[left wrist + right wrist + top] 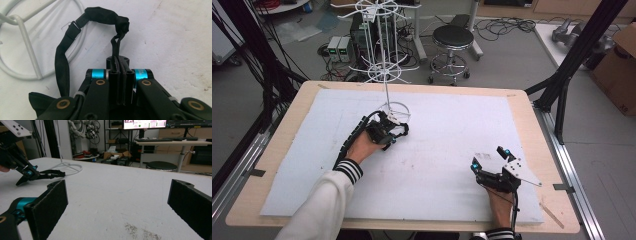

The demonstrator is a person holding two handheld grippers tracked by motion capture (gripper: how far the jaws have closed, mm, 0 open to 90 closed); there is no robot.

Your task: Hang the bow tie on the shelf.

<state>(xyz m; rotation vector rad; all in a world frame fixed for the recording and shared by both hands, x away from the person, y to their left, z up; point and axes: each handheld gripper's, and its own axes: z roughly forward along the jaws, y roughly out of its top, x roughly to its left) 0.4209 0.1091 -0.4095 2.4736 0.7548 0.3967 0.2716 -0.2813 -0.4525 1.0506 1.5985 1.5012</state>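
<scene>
Left gripper clamps a black strap beside the wire stand

White table mat [437, 145] lies mostly bare across centre frame. The wire stand [384, 75] rises upper centre; the thin, limp, looped black strap [62, 57] drapes over its ring base, pinched in the left gripper [119, 71]. Right gripper [490, 159], lower right, gapes wide, holding nothing.

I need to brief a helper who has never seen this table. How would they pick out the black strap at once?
Start at the white wire rack standing at the far side of the white table. At its ring base the left gripper is shut on a thin black strap. It is the one limp, dark fabric thing lying there, looped, with a small metal clasp.
</scene>
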